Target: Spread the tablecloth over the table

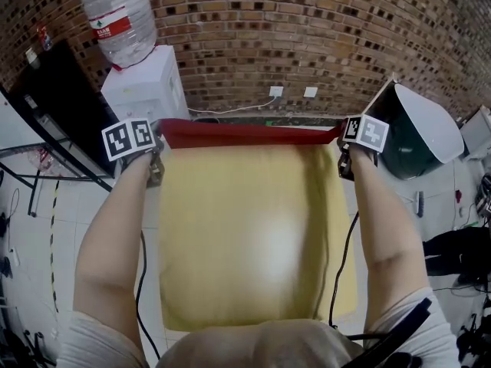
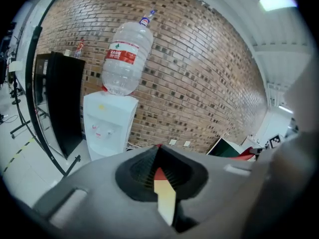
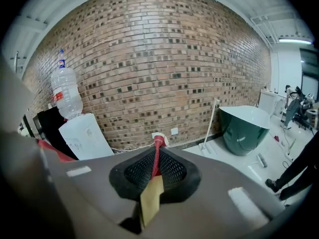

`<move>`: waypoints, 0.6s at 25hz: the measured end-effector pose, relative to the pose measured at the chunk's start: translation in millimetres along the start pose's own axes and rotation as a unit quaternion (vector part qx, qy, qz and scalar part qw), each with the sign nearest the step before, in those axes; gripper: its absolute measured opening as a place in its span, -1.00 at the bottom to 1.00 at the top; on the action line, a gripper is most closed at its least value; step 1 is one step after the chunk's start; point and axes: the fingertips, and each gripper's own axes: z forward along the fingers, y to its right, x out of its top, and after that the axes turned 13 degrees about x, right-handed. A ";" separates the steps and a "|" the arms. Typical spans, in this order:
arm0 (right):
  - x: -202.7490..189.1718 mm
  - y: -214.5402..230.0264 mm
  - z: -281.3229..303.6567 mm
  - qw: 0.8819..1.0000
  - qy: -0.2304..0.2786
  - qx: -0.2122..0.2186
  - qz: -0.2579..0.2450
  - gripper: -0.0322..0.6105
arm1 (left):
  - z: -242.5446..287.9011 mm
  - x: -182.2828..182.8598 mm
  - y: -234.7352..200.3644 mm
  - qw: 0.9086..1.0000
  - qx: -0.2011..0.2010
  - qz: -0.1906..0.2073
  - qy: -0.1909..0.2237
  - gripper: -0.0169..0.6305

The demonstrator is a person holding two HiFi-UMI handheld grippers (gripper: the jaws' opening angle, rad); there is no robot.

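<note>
The tablecloth hangs stretched between my two grippers, its yellow underside toward me and a red strip along the raised top edge. My left gripper is shut on the cloth's left top corner; a red and yellow sliver of cloth is pinched between its jaws. My right gripper is shut on the right top corner, where the cloth is squeezed between the jaws. The cloth hides the table.
A brick wall runs ahead. A white water dispenser with a large bottle stands at the left, beside a black panel. A green and white tub lies at the right. Cables trail over the white floor.
</note>
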 end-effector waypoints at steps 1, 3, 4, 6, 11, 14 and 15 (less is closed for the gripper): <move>0.6 -2.0 -11.2 1.000 0.002 0.001 -0.005 -0.87 | -13.1 0.6 1.4 1.000 0.001 -0.001 0.005 -0.91; 0.2 -6.7 -34.0 1.000 0.006 0.005 -0.009 -0.87 | -40.2 -0.9 2.4 1.000 0.003 -0.003 0.014 -0.91; -1.4 -9.0 -45.6 1.000 0.009 0.008 -0.008 -0.87 | -53.6 -3.2 2.2 1.000 0.004 -0.004 0.018 -0.91; -10.1 -13.2 -68.4 1.000 0.014 0.016 -0.006 -0.87 | -78.9 -10.9 1.2 1.000 0.007 -0.004 0.024 -0.91; -44.1 -20.8 -120.1 0.999 0.026 0.030 -0.010 -0.87 | -137.8 -44.9 -6.9 0.999 0.016 -0.023 0.036 -0.91; -75.9 -22.3 -148.7 0.999 0.032 0.038 -0.001 -0.87 | -168.7 -79.8 -14.6 0.999 0.030 -0.024 0.032 -0.91; -85.7 -21.4 -158.1 0.999 0.034 0.040 0.005 -0.87 | -178.0 -90.7 -15.6 0.999 0.034 -0.022 0.031 -0.91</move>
